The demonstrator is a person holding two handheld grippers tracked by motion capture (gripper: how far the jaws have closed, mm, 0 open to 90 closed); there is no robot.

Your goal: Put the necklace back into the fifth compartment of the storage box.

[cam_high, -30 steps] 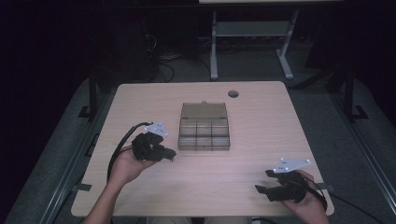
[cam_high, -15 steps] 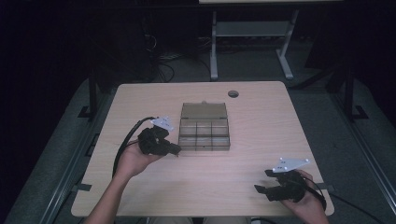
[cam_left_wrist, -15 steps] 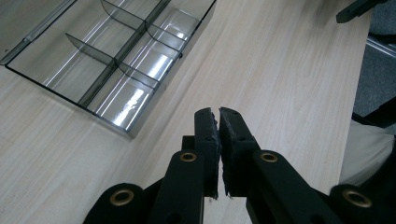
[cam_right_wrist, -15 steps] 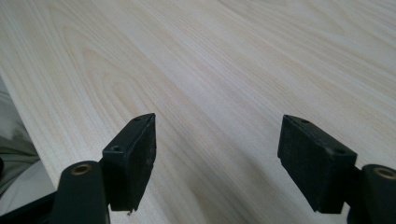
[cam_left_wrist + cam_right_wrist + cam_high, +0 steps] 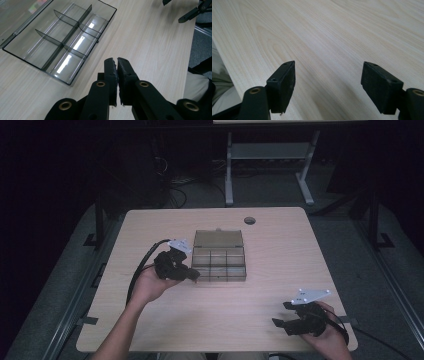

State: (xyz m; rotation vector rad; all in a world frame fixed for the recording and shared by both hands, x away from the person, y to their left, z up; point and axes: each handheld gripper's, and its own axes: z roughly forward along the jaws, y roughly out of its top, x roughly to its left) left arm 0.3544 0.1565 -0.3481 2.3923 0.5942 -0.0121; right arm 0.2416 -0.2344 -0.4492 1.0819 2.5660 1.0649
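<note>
High view shows your left gripper (image 5: pixel 192 275) at the near left corner of the clear compartment box (image 5: pixel 220 262), which sits at the middle of the table (image 5: pixel 280 245) with its lid (image 5: pixel 218 238) folded back toward the far side. Your left gripper's jaws are pressed together with nothing between them; in the left gripper view (image 5: pixel 117 72) their tips sit just past the box's (image 5: pixel 60 42) near corner, close beside its dark edge but, as far as you can see, not touching it. The box's dividers split it into small compartments, all bare.

Your right gripper (image 5: pixel 281 315) sits well apart from the box, near the table's front right corner, with its jaws spread wide and holding nothing. In the right gripper view (image 5: pixel 328 75) you see bare wood between the pads (image 5: pixel 283 85), and the table's front edge runs close by at the lower left.

You have wide bare tabletop between the box and your right gripper, and more to the box's right. A round cable hole (image 5: pixel 250 220) lies beyond the box near the far edge.
</note>
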